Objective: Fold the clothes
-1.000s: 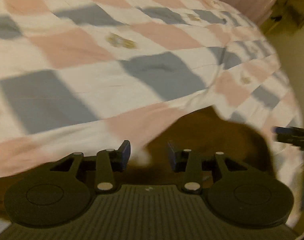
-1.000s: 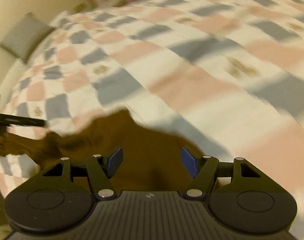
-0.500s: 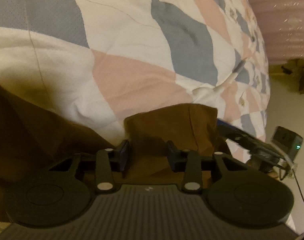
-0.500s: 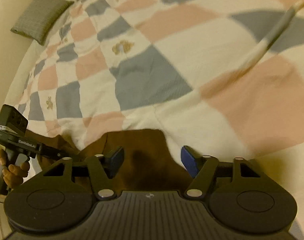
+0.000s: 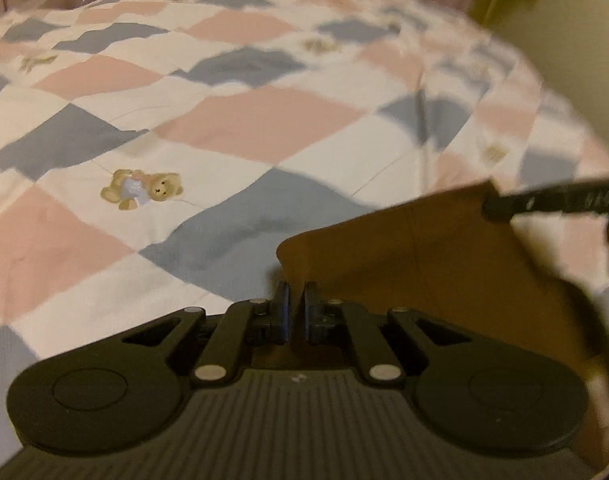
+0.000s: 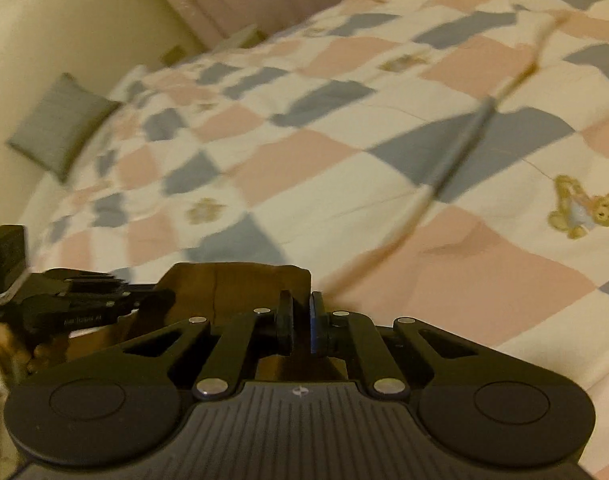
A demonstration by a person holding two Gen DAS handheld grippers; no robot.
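Left claw (image 5: 295, 312): jaws drawn nearly together, pinching the near-left corner of the brown garment (image 5: 424, 264); only a thin slit shows between the blue pads.
Right claw (image 6: 301, 322): jaws likewise drawn in tight, clamped on an edge of the same brown cloth, which shows between and just ahead of the pads.
Brown garment: from the left claw it spreads ahead and to the right as a flat, taut sheet lifted off the bed. From the right claw it sits directly ahead and to the left as a short band (image 6: 240, 284).
Other claw in each view: from the left wrist, the right tool comes in as a dark bar at the far right, touching the garment's upper right corner. From the right wrist, the left tool sits low at the left edge, against the cloth.
Quilt (image 5: 264, 120): pink, grey-blue and white checks, filling everything beyond both claws.
Teddy bear print (image 5: 142, 189): ahead and left of the left claw; ahead and far right of the right claw.
Grey cushion (image 6: 60, 128): far ahead-left of the right claw, against the wall.
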